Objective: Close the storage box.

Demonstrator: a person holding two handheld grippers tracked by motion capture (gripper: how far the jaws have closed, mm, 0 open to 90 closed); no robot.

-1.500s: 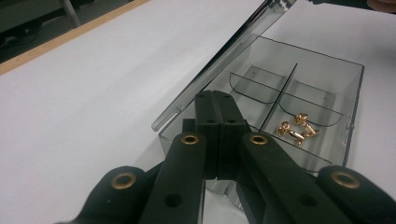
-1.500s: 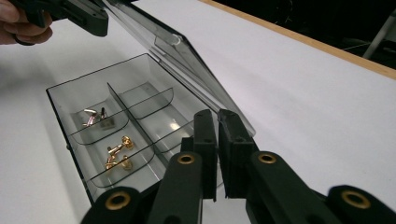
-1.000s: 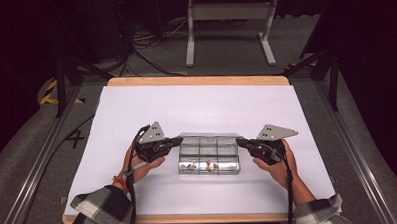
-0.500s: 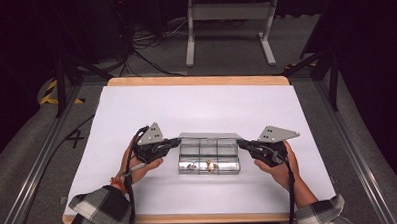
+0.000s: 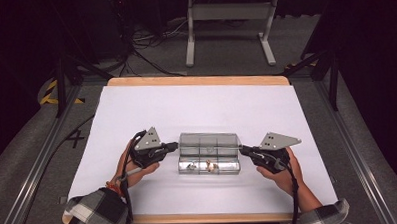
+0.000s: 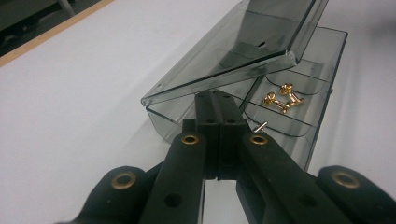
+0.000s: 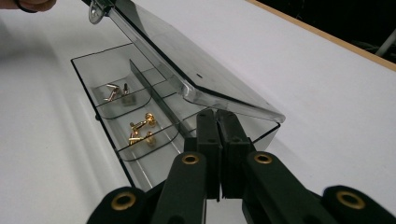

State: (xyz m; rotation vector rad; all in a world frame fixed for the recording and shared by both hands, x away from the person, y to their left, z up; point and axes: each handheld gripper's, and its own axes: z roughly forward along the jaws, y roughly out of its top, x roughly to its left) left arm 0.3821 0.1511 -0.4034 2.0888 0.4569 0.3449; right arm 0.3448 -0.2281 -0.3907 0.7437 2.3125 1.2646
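White paper (image 5: 196, 107) covers the wooden table amid dark floor. Smoky clear plastic compartment box (image 5: 208, 152) sits centrally between left gripper (image 5: 176, 146) and right gripper (image 5: 241, 150), both closed, empty. Gripper views reveal gold cufflinks (image 7: 141, 130).

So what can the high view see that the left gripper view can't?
High view alone: both hands, the left gripper and right gripper at opposite ends of the clear box, the whole white table cover, and the floor with cables.

Left gripper view alone: close up, the gold cufflinks in their compartment and the lid tilted partly open.

Both: the box and the shut left jaws.
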